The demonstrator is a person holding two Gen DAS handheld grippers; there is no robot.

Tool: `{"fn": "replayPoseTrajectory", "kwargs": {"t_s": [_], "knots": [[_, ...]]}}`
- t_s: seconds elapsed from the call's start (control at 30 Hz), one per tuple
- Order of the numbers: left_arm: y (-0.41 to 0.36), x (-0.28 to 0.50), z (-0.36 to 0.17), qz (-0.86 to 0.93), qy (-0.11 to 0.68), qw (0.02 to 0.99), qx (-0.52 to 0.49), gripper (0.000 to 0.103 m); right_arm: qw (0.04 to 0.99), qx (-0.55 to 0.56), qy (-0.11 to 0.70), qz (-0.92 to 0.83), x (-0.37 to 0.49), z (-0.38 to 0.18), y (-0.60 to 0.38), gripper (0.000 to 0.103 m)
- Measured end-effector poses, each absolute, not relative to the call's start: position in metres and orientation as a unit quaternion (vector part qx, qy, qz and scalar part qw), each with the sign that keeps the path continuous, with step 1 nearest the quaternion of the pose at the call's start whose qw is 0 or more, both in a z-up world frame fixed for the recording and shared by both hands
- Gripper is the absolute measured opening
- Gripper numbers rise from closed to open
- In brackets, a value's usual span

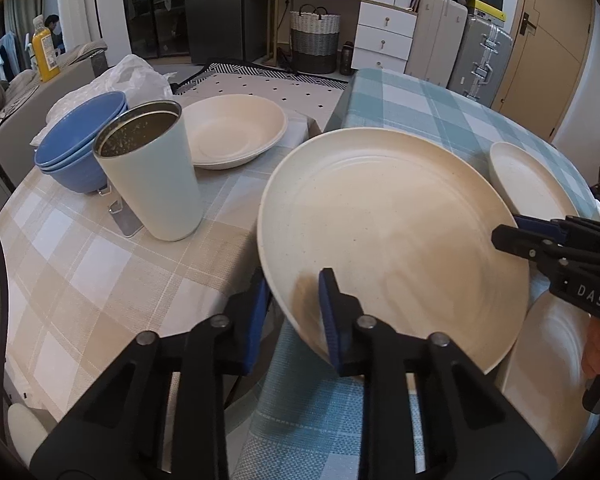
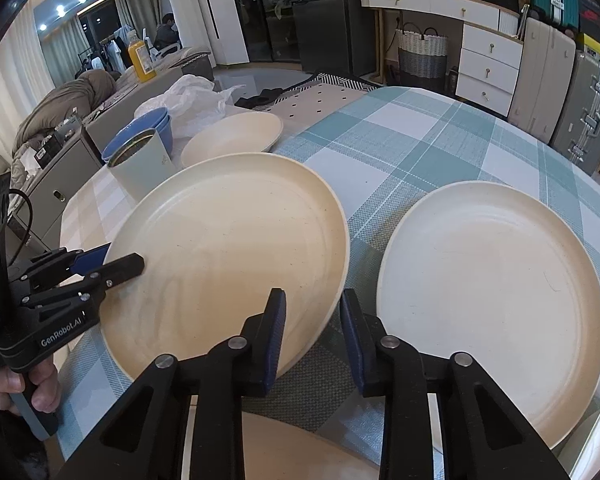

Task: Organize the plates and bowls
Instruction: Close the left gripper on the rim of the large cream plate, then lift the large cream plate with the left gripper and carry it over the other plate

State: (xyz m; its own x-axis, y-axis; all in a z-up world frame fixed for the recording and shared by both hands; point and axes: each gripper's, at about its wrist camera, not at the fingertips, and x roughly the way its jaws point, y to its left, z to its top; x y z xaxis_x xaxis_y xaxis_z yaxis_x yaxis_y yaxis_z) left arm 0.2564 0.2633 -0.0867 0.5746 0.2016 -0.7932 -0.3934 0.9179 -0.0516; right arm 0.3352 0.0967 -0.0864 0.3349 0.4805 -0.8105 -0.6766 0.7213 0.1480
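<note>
A large cream plate (image 1: 396, 240) (image 2: 228, 256) is tilted above the checked tablecloth. My left gripper (image 1: 292, 312) is shut on its near rim; it also shows in the right wrist view (image 2: 112, 264). My right gripper (image 2: 312, 336) straddles the plate's opposite rim with a gap at the jaws, and appears at the right edge of the left wrist view (image 1: 512, 232). A second cream plate (image 2: 492, 304) lies flat to the right. A cream bowl (image 1: 236, 132) and stacked blue bowls (image 1: 80, 140) sit at the far left.
A pale tumbler (image 1: 156, 176) stands beside the blue bowls, with a plastic bag (image 1: 136, 76) behind. Another cream plate (image 2: 300, 448) lies under my right gripper near the table's front edge. Suitcases (image 1: 460, 52) and drawers (image 1: 384, 36) stand beyond the table.
</note>
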Motion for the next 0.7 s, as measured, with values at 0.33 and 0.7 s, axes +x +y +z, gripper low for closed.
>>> {"fn": "replayPoseTrajectory", "kwargs": {"t_s": [0.33, 0.7], "knots": [[0.258, 0.255, -0.087, 0.181, 0.431, 0.879, -0.088, 0.019, 0.815, -0.124, 0.444, 0.350, 0.331, -0.085, 0.099, 0.026], [0.256, 0.247, -0.075, 0.186, 0.420, 0.884, -0.084, 0.019, 0.819, -0.121, 0.434, 0.354, 0.325, -0.078, 0.099, 0.026]]}}
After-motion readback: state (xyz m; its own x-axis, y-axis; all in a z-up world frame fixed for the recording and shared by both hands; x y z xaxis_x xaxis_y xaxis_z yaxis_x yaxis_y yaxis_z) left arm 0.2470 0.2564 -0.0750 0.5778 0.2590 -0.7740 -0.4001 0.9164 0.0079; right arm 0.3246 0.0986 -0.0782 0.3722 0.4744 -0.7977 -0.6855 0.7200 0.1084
